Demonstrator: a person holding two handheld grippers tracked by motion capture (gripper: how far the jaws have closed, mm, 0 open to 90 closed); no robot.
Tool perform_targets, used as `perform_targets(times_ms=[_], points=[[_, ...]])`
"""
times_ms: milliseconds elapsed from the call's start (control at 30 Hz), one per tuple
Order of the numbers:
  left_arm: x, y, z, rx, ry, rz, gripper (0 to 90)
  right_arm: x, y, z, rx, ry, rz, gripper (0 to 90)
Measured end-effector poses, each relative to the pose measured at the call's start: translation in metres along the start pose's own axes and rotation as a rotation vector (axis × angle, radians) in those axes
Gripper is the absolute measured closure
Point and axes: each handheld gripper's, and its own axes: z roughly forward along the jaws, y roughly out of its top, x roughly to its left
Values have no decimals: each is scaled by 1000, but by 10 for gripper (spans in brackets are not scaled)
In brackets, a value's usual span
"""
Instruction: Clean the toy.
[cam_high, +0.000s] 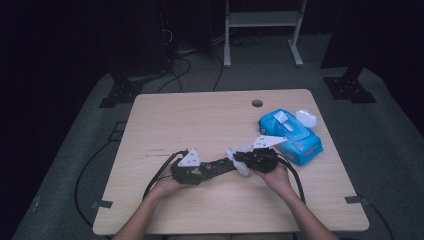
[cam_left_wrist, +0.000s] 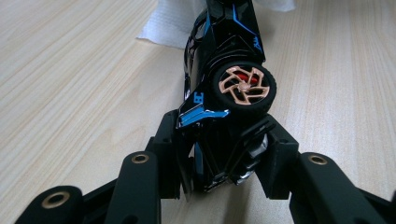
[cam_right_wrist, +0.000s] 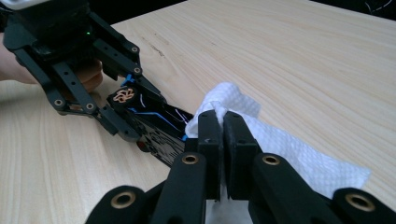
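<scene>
A black toy car (cam_left_wrist: 224, 79) with blue trim and copper-coloured wheels lies between the two grippers near the table's front. My left gripper (cam_left_wrist: 224, 161) is shut on one end of the car; from the high view it sits left of centre (cam_high: 202, 170). My right gripper (cam_right_wrist: 223, 123) is shut on a white wet wipe (cam_right_wrist: 289, 149), whose bunched end presses against the car's (cam_right_wrist: 149, 123) other end. In the high view the right gripper (cam_high: 240, 161) meets the wipe (cam_high: 239, 152) just right of the car (cam_high: 220, 165). The left gripper (cam_right_wrist: 116, 119) also appears across the car in the right gripper view.
A blue pack of wet wipes (cam_high: 291, 134) with its white lid flipped open lies at the right of the wooden table (cam_high: 200, 115). A round cable hole (cam_high: 257, 103) is near the far edge. Cables trail off the front left.
</scene>
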Motion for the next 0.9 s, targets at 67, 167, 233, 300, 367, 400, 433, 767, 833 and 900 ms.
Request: perform_targets(times_ms=[67, 167, 233, 300, 367, 400, 433, 767, 833, 900], points=[[0, 0, 0, 0, -1, 1, 576, -7, -3, -6, -19, -10, 34, 859], [0, 0, 0, 1, -2, 5, 576, -11, -6, -10, -26, -36, 53, 859], [0, 0, 0, 2, -1, 6, 576, -18, -10, -13, -24, -48, 85, 859], [0, 0, 0, 2, -1, 6, 576, -21, -13, -11, -18, -46, 105, 859], [0, 0, 0, 5, -1, 9, 576, -25, -17, -8, -6, -49, 125, 859], [0, 0, 0, 5, 0, 9, 576, -25, -17, -8, -6, -49, 125, 859], [0, 0, 0, 5, 0, 8, 576, -28, -22, -5, 7, -46, 152, 860], [1, -1, -1, 8, 2, 12, 574, -32, -31, -1, 53, -55, 202, 860], [1, -1, -1, 7, 1, 12, 574, -31, -29, -3, 39, -54, 199, 860], [1, -1, -1, 7, 0, 11, 574, -30, -26, -6, 24, -51, 198, 859]])
